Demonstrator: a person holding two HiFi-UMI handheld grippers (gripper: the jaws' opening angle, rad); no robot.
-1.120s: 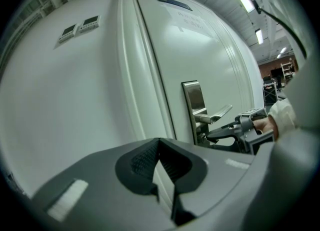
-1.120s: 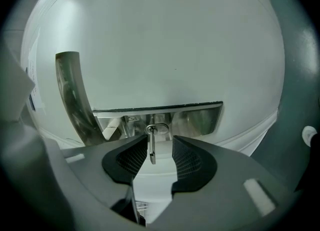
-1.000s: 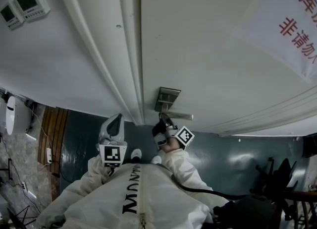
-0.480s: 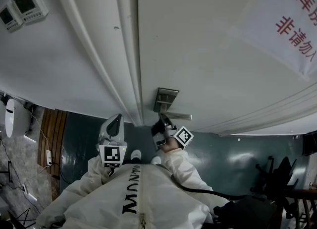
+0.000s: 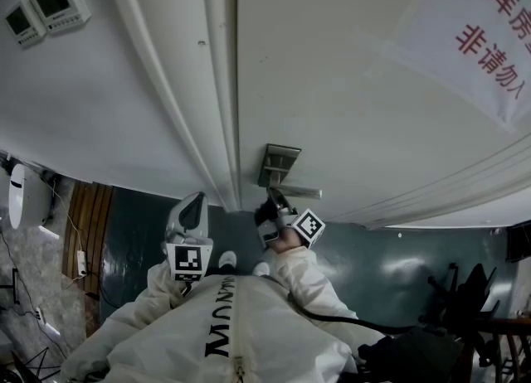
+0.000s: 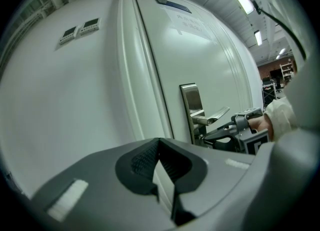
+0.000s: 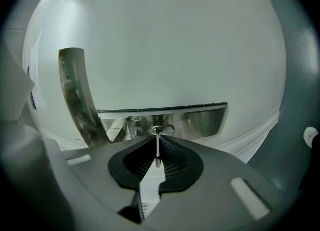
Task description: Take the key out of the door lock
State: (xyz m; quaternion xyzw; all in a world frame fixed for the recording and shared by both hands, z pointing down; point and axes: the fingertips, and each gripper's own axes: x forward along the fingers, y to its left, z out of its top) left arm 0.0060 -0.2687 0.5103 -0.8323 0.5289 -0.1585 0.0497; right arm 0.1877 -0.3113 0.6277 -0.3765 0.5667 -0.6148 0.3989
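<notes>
We note 1 white door (image 5: 332, 58) filling most of the head view. The 2 grippers are well apart. The left gripper (image 5: 194, 204) is held off the door beside the frame, its jaws together with nothing between them. The right gripper (image 5: 274, 201) is level at the steel lock plate (image 5: 278, 164), just beneath the lever handle (image 5: 300, 193). Its jaws have just been closing, and in the right gripper view the pads now press on both flat sides of the key (image 7: 158, 150), which stands edge-on between them. The key's far end runs to the plate. Reflections blur the keyhole, so we judge it seated there rather than confirm it.
</notes>
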